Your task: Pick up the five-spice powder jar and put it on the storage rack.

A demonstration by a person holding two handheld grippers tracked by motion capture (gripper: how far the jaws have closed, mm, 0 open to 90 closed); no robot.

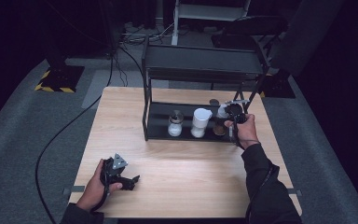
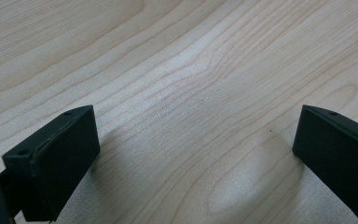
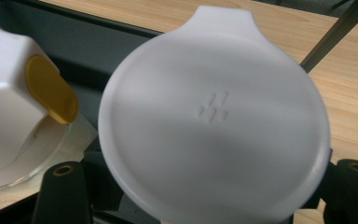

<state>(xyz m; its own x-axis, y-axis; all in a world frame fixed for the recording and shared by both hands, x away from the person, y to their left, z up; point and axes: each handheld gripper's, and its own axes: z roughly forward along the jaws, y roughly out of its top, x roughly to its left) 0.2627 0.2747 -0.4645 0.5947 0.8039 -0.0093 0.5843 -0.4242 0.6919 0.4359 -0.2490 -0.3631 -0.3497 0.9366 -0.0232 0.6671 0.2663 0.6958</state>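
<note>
Recording studio; black curtains (image 1: 326,56), hazard-taped stand base (image 1: 58,78), floor cables (image 1: 65,130)

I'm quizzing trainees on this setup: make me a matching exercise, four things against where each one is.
1 left gripper
2 right gripper
3 glass jar
4 white jug

A middle of the rack shelf
B jaws apart above the bare table
C left on the shelf
D closed on the white-lidded jar

Pairs: 1-B, 2-D, 3-C, 4-A
</note>
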